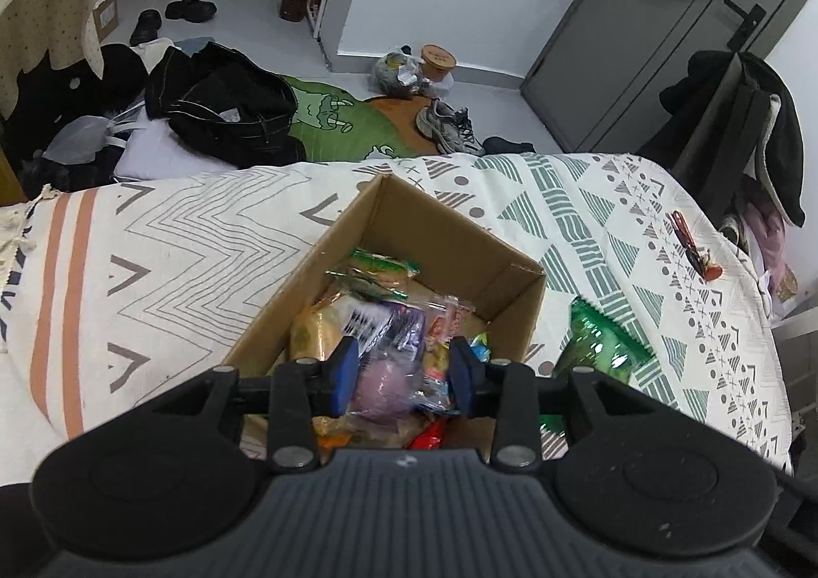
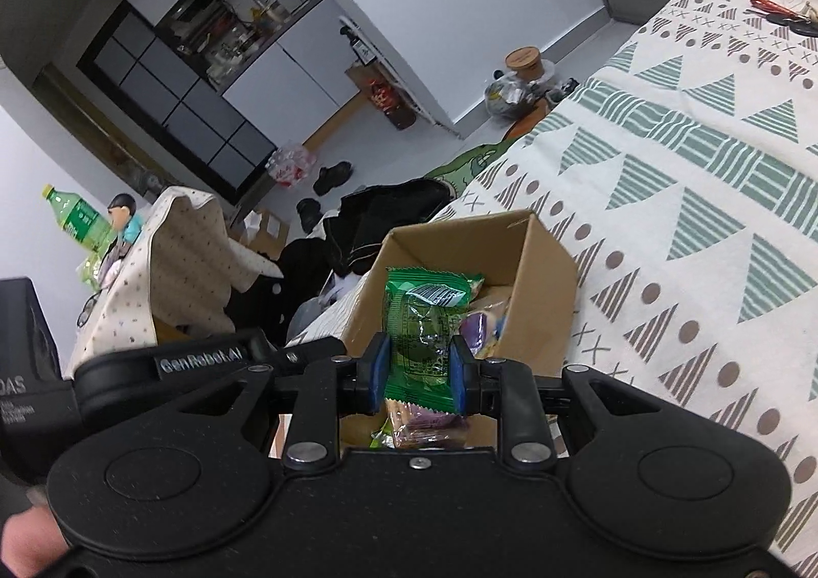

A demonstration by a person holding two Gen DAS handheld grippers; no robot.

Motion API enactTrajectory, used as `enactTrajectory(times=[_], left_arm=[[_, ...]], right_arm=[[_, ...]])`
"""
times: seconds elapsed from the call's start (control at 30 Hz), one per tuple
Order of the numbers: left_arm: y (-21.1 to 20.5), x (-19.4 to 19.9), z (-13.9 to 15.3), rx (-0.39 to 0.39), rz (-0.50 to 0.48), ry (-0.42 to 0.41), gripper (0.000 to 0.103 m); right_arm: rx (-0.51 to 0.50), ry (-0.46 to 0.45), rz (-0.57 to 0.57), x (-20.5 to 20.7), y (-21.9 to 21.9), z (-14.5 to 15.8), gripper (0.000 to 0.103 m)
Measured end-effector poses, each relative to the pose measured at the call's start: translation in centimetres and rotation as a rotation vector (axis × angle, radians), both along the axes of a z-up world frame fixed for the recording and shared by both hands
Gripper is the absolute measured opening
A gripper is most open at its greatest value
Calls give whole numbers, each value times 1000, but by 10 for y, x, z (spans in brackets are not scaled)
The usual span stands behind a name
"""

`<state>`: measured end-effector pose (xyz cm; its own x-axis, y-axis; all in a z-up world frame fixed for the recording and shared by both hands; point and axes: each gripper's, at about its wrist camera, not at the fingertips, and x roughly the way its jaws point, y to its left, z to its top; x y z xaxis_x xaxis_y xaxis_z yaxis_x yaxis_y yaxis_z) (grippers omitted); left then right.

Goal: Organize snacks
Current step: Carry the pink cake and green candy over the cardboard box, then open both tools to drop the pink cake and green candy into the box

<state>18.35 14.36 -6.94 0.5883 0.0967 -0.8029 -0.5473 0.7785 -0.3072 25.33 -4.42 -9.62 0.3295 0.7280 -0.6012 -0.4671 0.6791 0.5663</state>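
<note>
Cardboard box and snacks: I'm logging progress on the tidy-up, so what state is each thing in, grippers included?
Cardboard box: open-topped, on the patterned bedspread, partly filled with snack packets.
Purple packet: lying in the box, between the left gripper's blue pads.
Left gripper: open over the box, pads clear of the packet.
Green packet: clamped, above the box.
Right gripper: shut on the green packet.

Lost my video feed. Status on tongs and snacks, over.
Right tongs shut on green snack packet, held over cardboard box. Left tongs open above box, nothing gripped. Nothing in the way.
</note>
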Motion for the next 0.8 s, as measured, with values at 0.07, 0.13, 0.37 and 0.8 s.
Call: enactTrajectory(times=[0.07,0.13,0.37,0.8], left_arm=[[4,-3,4,3,13,-4,39],[7,-6,7,12,25,-9,40],[9,-14,18,34,28,-4,53],[0,-27,49,114,-52,-18,81]], right_arm=[[7,-1,18,-2,3,1,25],[14,7,47,-5,7,1,31],[14,2,30,-10,-3,7,42],[-34,-21,-35,-31,-40,31,56]])
